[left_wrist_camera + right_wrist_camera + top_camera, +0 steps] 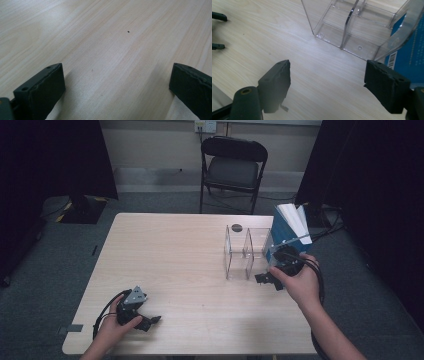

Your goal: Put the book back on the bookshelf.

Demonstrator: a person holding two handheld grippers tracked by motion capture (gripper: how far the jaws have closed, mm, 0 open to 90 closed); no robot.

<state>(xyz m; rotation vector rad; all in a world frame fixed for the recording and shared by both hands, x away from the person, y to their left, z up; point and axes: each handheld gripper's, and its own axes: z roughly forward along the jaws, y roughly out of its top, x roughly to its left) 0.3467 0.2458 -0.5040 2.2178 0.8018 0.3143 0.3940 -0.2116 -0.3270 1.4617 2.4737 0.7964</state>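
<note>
A bare recording room or lab rather than a home: a pale wood-grain table (pixel 175 270) stands alone on grey carpet (pixel 60 250); black curtains (pixel 385 195) hang left and right; a folding chair (pixel 234 167) sits at the far side; a wall socket (pixel 205 126) beyond.

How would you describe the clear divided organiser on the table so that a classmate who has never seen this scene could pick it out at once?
Start at the pale wooden table and look to its far right part, in front of the black folding chair. There stands the clear plastic organiser, just left of a blue book with white pages. It alone is see-through, with inner walls that split it into compartments.
</note>
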